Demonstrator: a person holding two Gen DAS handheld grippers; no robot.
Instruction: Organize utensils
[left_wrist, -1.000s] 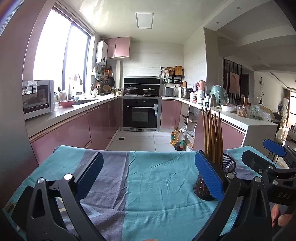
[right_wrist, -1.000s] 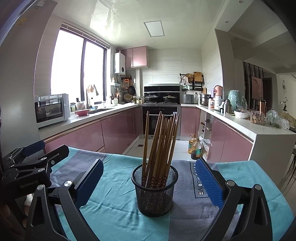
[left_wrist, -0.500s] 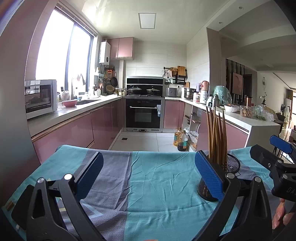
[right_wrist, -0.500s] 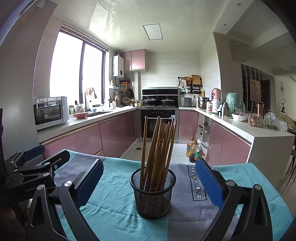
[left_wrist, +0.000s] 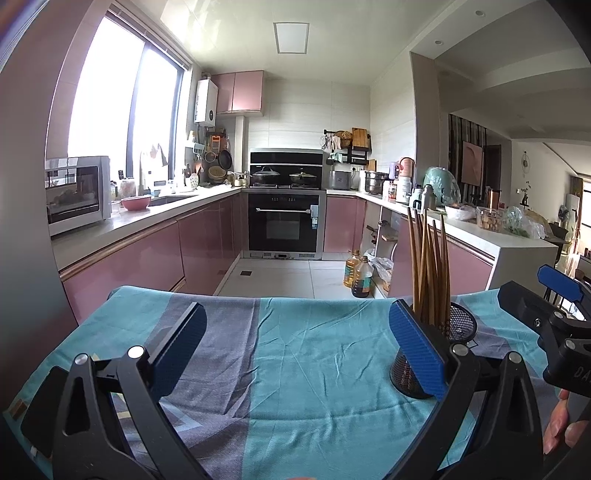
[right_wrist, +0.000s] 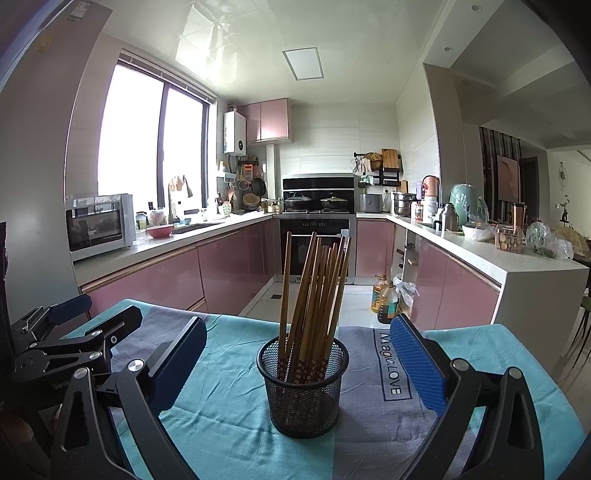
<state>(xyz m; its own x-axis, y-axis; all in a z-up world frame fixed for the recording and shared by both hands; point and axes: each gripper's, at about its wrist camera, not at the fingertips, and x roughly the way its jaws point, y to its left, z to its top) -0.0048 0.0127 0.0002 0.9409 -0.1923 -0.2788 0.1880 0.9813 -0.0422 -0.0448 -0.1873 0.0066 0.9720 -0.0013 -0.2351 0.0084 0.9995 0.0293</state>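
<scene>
A black mesh holder (right_wrist: 303, 384) stands upright on the teal and grey cloth (right_wrist: 229, 417), with several brown chopsticks (right_wrist: 314, 291) leaning in it. My right gripper (right_wrist: 295, 362) is open, its blue pads wide on either side of the holder and not touching it. In the left wrist view the mesh holder (left_wrist: 460, 328) and the chopsticks (left_wrist: 428, 269) sit at the right, partly behind my right-hand pad. My left gripper (left_wrist: 295, 343) is open over bare cloth (left_wrist: 295, 369) with nothing between its fingers. The other gripper (left_wrist: 561, 325) shows at the right edge.
The cloth-covered table ends at a far edge (right_wrist: 354, 325), with kitchen floor beyond. Pink cabinets and counters run along both sides, with an oven (right_wrist: 317, 243) at the back. Oil bottles (right_wrist: 384, 299) stand on the floor. A hand (left_wrist: 561, 424) shows at the lower right of the left wrist view.
Both views have tilted up and drawn back a little. The holder with chopsticks sits slightly lower and nearer the centre in the right wrist view. Both grippers stay open.
</scene>
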